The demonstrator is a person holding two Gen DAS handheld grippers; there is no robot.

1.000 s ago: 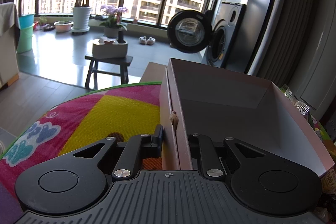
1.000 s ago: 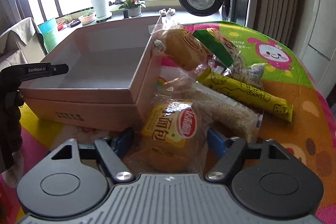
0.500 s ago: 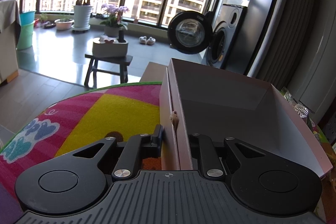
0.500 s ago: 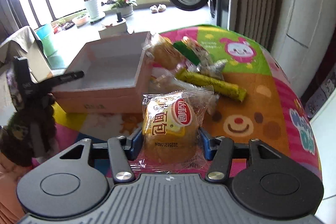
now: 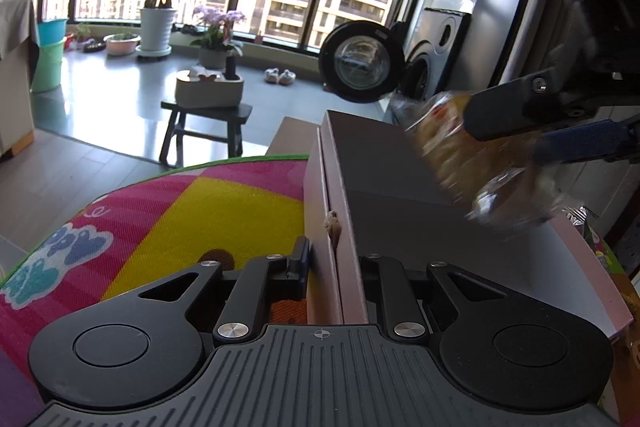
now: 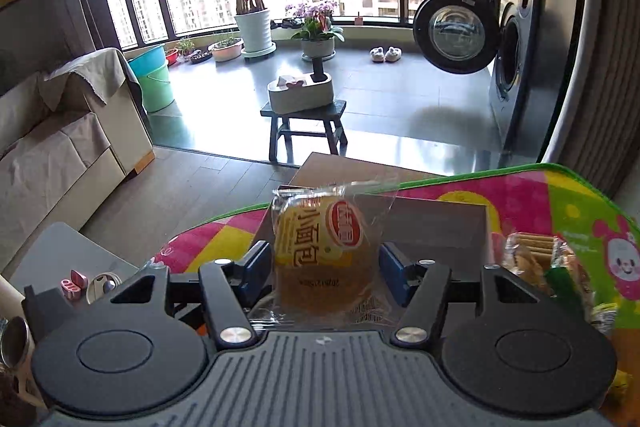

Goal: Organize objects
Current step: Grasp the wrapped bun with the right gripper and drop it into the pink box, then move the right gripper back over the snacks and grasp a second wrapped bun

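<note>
The left tongs (image 5: pixel 334 267) are clamped on the near left wall of the cardboard box (image 5: pixel 392 183), one finger outside the wall and one inside, which holds the box in place on the bench (image 5: pixel 208 211) with its bright play-mat cover. The box stands open-topped toward the left part of the bench, its far wall close to the far edge, and what shows of its inside looks bare.

The right tongs (image 6: pixel 326 267) are closed on a wrapped bread bun (image 6: pixel 324 251), gripping it across its width so that its long axis runs forward along the fingers. In the left wrist view the bun (image 5: pixel 492 175) hangs blurred above the right side of the box, over the opening rather than beside it, and clear of the floor of the box.

So the box lies directly below the bun; my judgement is that the coming move calls for lowering and letting go, with little sideways travel.

To the right, a pack of biscuits (image 6: pixel 536 259) lies on the bench just beside the box, not yet put away.
</note>
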